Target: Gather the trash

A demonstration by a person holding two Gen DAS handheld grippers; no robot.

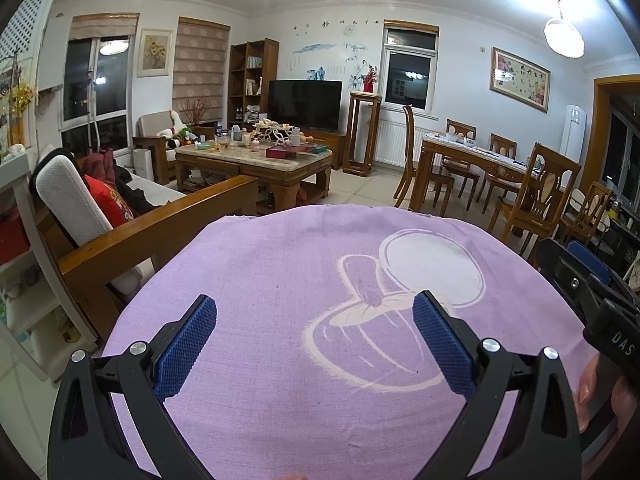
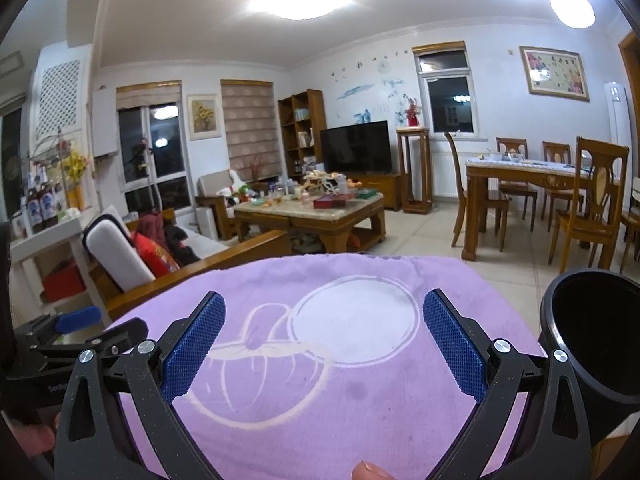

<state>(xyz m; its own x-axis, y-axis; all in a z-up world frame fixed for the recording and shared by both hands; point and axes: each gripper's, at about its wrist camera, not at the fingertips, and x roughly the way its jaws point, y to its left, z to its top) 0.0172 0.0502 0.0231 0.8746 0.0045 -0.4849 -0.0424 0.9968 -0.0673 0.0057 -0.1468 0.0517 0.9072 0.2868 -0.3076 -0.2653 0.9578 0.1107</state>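
Observation:
A purple cloth [image 1: 280,264] with a white cartoon print covers the surface right in front of me. My left gripper [image 1: 316,300] hovers over it, blue pads wide apart and nothing between them. My right gripper [image 2: 325,296] is over the same cloth [image 2: 360,400], also open and empty. A black round container [image 2: 592,340] stands at the cloth's right edge, just beside the right finger. I see no loose trash on the cloth. Each gripper shows at the edge of the other's view: the right gripper [image 1: 588,280] and the left gripper [image 2: 76,318].
A wooden sofa arm [image 1: 160,224] with cushions lies to the left. Farther off is a cluttered coffee table [image 1: 256,156], then a TV [image 1: 304,104]. A dining table with chairs [image 2: 536,184] is to the right. A white shelf with bottles [image 2: 40,208] is at far left.

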